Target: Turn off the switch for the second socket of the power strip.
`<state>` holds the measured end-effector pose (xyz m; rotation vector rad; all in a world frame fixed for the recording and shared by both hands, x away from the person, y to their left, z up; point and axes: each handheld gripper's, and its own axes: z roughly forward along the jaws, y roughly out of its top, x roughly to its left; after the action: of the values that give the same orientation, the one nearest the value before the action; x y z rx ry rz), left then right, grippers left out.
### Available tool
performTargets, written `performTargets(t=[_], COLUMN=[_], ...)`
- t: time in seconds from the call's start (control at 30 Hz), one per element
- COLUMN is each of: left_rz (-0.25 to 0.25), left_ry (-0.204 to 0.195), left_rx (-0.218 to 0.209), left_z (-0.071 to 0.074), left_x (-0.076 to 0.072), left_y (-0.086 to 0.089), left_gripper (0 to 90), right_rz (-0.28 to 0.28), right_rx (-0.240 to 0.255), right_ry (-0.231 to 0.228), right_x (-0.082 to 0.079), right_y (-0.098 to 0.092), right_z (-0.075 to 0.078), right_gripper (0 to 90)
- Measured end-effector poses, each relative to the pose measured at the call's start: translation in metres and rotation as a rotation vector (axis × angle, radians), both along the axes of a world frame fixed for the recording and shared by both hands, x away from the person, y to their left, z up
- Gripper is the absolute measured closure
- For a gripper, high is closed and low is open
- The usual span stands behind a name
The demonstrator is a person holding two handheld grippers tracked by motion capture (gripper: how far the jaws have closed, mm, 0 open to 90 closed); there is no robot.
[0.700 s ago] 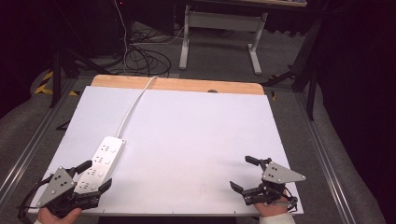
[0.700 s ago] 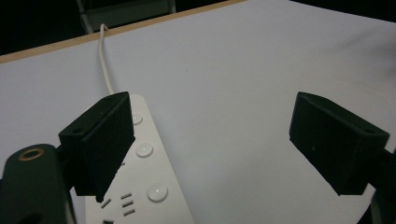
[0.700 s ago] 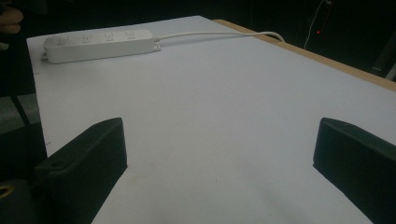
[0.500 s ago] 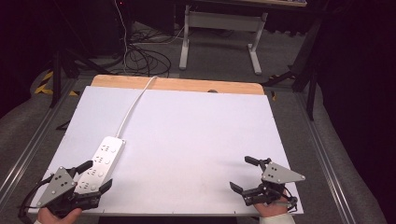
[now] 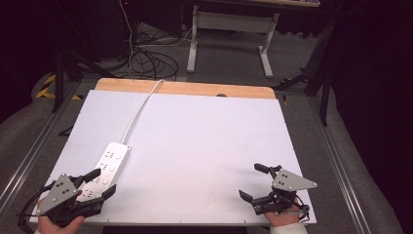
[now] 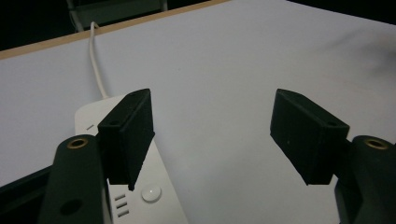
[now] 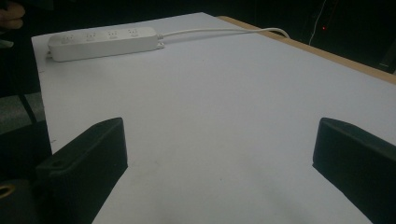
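Two grippers are sitting at the near edge of the white table, both with jaws spread wide and nothing between them. The left gripper is hovering over the near end of the power strip, which is lying at the near left, its cord running to the far edge. The right gripper is waiting well apart, near right. The risk: one jaw is overlapping the strip, so closing now could skid it or catch only a corner.

A wooden table carried a white sheet over nearly all of its top, and on that sheet, near the left front corner, lay a white power strip whose cord ran off the far edge.
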<state>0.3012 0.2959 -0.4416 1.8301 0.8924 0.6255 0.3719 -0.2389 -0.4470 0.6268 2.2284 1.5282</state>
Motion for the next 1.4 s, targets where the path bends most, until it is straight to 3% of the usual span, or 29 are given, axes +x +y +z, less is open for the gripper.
performTargets(t=[0.17, 0.23, 0.27, 0.4, 0.57, 0.77, 1.4], left_rz=[-0.004, -0.013, -0.011, -0.002, -0.018, -0.033, -0.047], left_ry=[-0.004, 0.013, 0.019, 0.001, 0.010, 0.005, 0.040], left_rx=[0.007, -0.029, -0.027, 0.013, 0.003, 0.054, 0.020], left_z=[0.003, 0.004, 0.006, 0.011, 0.016, 0.023, 0.036], left_x=[0.000, 0.000, -0.001, 0.000, 0.006, 0.014, 0.040], left_y=[0.000, 0.002, 0.001, -0.003, -0.005, -0.008, -0.015], left_gripper=[33.7, 34.8, 34.1, 29.6, 30.4, 33.2, 36.8], right_rz=[-0.001, -0.001, 0.001, 0.003, 0.007, 0.010, 0.018], right_rx=[-0.002, -0.001, -0.001, -0.004, -0.005, -0.010, -0.008], right_ry=[0.002, 0.000, 0.003, 0.007, 0.006, 0.009, 0.018], right_x=[0.000, 0.000, 0.000, 0.000, 0.001, 0.001, 0.002], right_y=[0.000, 0.000, 0.000, 0.001, 0.002, 0.003, 0.003], right_z=[0.000, 0.000, 0.000, 0.000, -0.001, -0.001, -0.002], right_gripper=[3.5, 3.5, 3.5, 3.5, 3.6, 3.6, 3.6])
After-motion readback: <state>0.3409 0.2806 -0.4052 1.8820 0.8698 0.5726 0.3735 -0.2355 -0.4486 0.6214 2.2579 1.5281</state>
